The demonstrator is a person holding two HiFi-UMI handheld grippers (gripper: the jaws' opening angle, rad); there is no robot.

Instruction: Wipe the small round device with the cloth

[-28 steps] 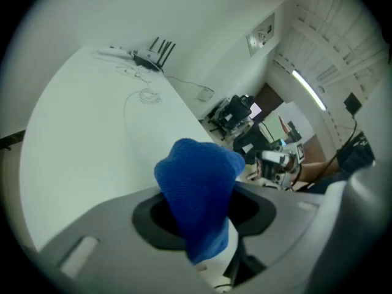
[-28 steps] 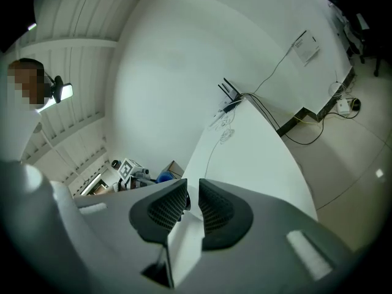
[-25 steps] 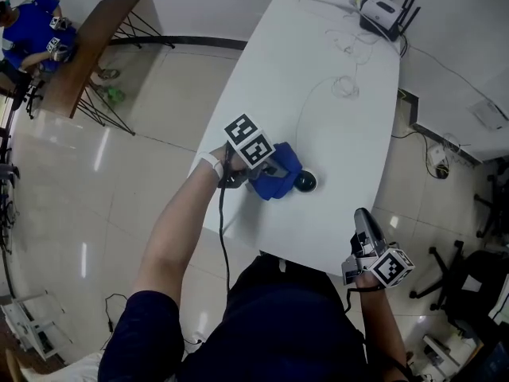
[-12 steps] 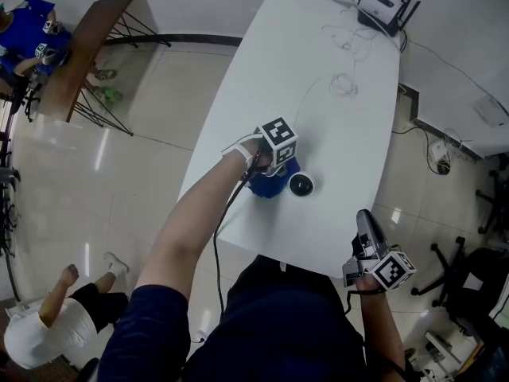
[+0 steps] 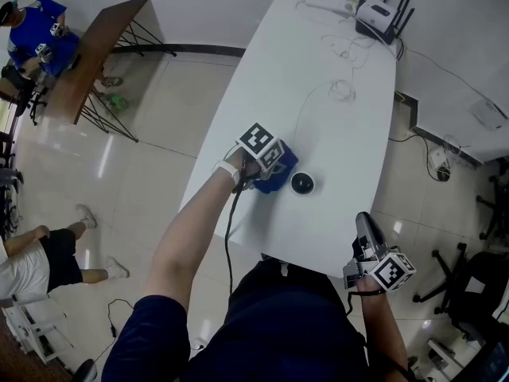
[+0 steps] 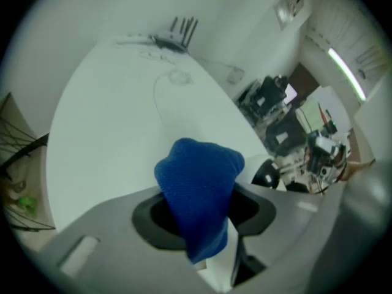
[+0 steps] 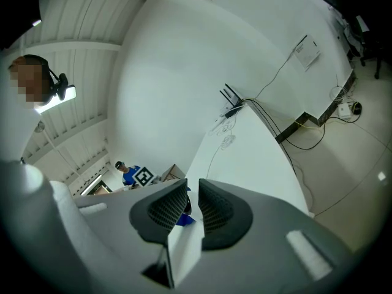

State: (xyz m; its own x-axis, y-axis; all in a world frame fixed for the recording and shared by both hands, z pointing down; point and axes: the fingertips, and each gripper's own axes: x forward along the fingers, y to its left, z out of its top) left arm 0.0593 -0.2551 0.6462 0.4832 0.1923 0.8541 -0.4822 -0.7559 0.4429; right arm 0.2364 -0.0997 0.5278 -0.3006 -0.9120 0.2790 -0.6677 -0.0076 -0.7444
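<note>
- Far left of the head view: a person in blue is at upper left beside a brown table. A second person is at the lower left edge.
- Centre: the left gripper points steeply down at the white table. Its jaws pinch a blue cloth. In the left gripper view the cloth bulges out past the tips in a bunch.
- Just right of the cloth: the device, dark and round, sits on the white table in the lower middle of the frame. I cannot tell whether the cloth touches it. The left gripper view shows the device at centre right, partly behind the cloth.
- Above it: a thin cable curves across the tabletop.
- Upper right: a router stands at the far end.
- Lower right: the right gripper is off the table's near edge. Its jaws are nearly together with a slim gap and nothing between them.
</note>
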